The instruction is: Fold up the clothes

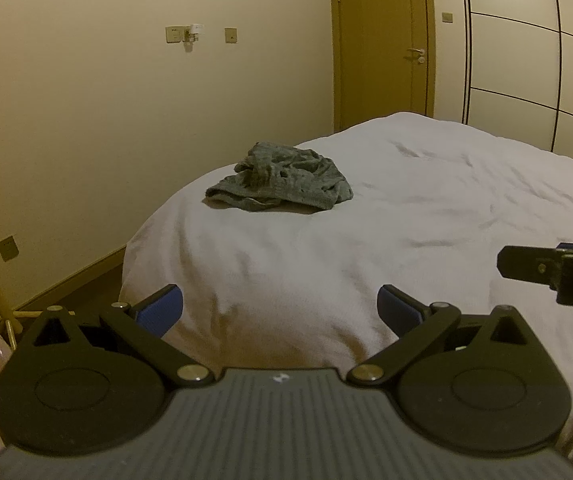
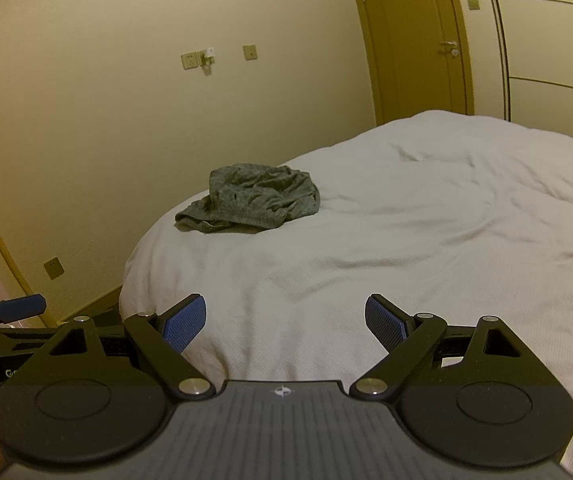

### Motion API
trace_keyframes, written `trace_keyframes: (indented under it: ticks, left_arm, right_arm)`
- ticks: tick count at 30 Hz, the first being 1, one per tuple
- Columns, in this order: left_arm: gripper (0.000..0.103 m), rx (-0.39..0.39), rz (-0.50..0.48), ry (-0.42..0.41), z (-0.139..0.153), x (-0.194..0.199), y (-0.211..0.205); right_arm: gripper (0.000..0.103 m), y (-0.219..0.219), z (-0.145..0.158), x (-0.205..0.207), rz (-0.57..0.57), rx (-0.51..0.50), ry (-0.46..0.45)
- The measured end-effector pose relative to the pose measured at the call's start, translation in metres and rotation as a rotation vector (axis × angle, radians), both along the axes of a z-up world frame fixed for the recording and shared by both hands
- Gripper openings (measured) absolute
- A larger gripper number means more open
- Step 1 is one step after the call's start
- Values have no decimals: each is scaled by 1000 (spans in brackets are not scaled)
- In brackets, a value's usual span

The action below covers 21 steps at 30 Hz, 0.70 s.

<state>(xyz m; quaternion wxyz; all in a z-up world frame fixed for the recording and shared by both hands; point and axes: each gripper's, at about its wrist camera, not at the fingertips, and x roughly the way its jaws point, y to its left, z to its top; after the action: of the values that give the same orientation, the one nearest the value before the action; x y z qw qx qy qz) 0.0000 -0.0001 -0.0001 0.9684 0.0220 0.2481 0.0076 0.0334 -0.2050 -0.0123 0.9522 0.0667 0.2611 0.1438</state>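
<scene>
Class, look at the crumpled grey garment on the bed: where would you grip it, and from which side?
Grip the grey garment at its low banded edge, nearest the bed's corner. Come from the near side: that edge faces both open grippers, while the rest is bunched high.

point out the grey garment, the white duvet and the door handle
grey garment [image 1: 282, 178], left wrist view, middle of the crumpled heap
white duvet [image 2: 406, 240], right wrist view, bare wrinkled top
door handle [image 1: 416, 52], left wrist view, the lever

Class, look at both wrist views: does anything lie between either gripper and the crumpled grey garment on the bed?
Nothing visible does. Only bare white duvet lies between the left gripper, the right gripper and the grey garment; both have open jaws.
</scene>
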Motion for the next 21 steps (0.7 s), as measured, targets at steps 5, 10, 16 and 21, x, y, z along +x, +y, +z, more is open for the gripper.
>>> trace_keyframes:
  ticks: [5,10,16,21]
  left_arm:
    - [102,2,3,-3,-1,0,-1]
    - [102,3,10,-5,-4,3,-3]
    - [102,1,3,-5,-1,-2,-4]
    - [102,-3,1,-3,1,-2,-4]
  right_arm:
    - [89,2,3,2,-2,-2,3]
    - [89,2,3,1,-2,-1,1]
    - [89,1,2,0,-2,-2,2]
    - [89,1,4,-1,-4,-3,2]
